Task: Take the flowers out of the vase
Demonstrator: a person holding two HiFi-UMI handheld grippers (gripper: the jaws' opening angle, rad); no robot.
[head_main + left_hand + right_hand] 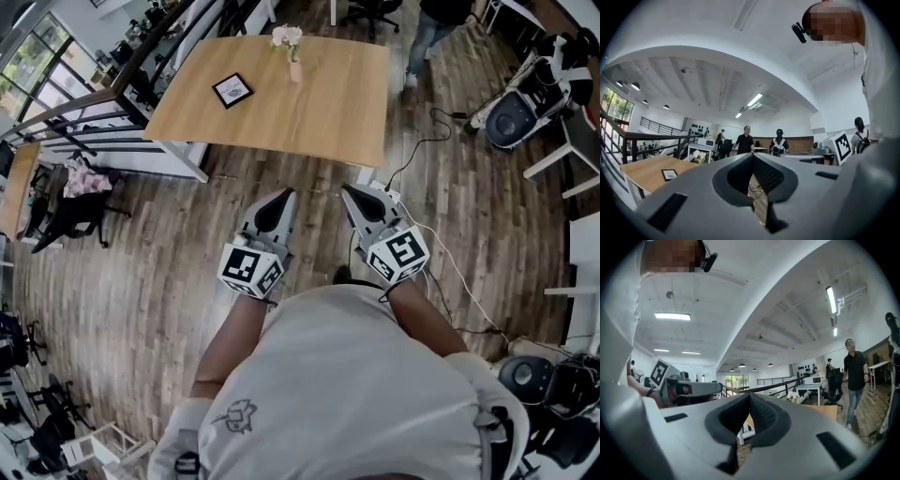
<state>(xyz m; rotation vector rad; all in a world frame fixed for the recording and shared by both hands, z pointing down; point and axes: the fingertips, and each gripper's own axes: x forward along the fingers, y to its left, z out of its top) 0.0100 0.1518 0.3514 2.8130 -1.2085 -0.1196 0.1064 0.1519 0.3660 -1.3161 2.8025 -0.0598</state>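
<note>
Pale flowers [287, 37] stand in a small pinkish vase [296, 71] near the far edge of a wooden table [319, 117], well ahead of me. Both grippers are held level over the wood floor, short of the table's near edge. My left gripper [285, 194] is shut with nothing in it, and so is my right gripper [348, 190]. In the left gripper view the jaws [752, 155] meet at the tips, and the flowers [699, 157] show small at far left. From the right gripper [749, 394], the flowers [792, 396] appear beyond the jaws.
A framed card [232, 90] lies on the table left of the vase. A person [434, 26] stands beyond the table's far right corner. Cables [422, 141] trail over the floor on the right, near wheeled equipment [514, 117]. A railing [84, 108] and a chair [70, 214] are on the left.
</note>
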